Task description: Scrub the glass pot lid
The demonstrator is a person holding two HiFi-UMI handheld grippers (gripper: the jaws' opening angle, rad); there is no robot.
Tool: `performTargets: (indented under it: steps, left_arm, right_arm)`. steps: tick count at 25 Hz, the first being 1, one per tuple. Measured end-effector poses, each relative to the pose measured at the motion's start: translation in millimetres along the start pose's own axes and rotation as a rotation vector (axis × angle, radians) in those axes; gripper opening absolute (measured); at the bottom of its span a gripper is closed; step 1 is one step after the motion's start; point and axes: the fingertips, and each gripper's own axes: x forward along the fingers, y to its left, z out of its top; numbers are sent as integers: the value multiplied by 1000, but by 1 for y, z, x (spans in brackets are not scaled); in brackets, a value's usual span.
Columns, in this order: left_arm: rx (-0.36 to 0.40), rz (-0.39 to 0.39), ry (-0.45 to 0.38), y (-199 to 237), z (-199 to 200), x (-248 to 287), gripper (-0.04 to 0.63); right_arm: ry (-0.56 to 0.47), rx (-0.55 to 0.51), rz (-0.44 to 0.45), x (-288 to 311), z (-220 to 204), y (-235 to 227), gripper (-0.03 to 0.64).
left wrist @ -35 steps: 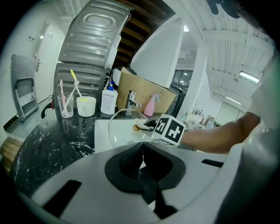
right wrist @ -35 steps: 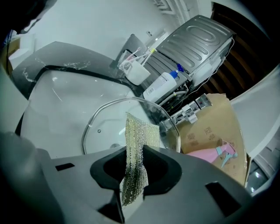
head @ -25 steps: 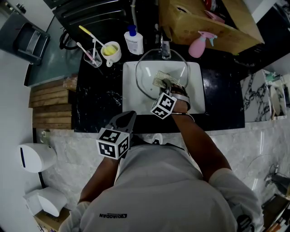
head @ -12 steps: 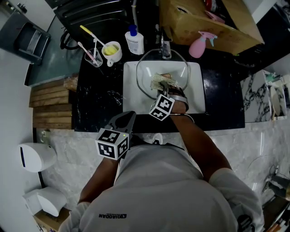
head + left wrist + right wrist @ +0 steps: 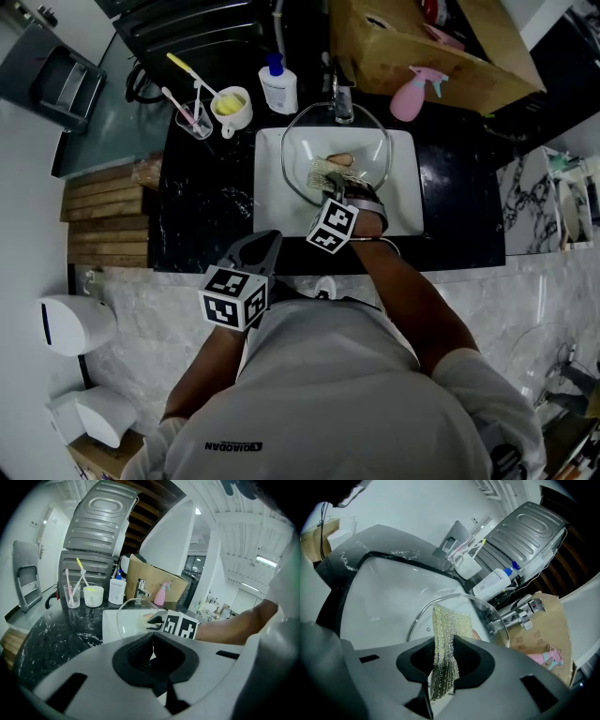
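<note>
Fingers [image 5: 479,663] tight on glittery mesh cloth [image 5: 446,634]

**Lid getting scrubbed in the sink**

Right gripper [image 5: 339,184] is pressing a scrub cloth [image 5: 323,172] against the glass lid [image 5: 298,141], which is sitting in the white sink [image 5: 270,202]. Left gripper [image 5: 263,246] is hovering over the black counter [image 5: 202,211] edge, well apart from the lid.

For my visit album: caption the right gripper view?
Right tool clamps a mesh scrubbing cloth at the glass pot lid in the white sink.
</note>
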Motion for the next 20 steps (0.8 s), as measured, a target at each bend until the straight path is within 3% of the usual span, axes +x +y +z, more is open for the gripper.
performTargets:
  steps: [4,13,20]
  left_arm:
    - [-25,-13,-3,-2,0,2,15]
    - [-25,-21,-3,-1,3,7,15]
    - [-27,-22,-10,8,7,10,15]
  right_arm:
    - [-31,38,70,-7,7,11,91]
    - [-70,121,86,-21,11,4,86]
    - [-202,258,6,-60,40,-31,86]
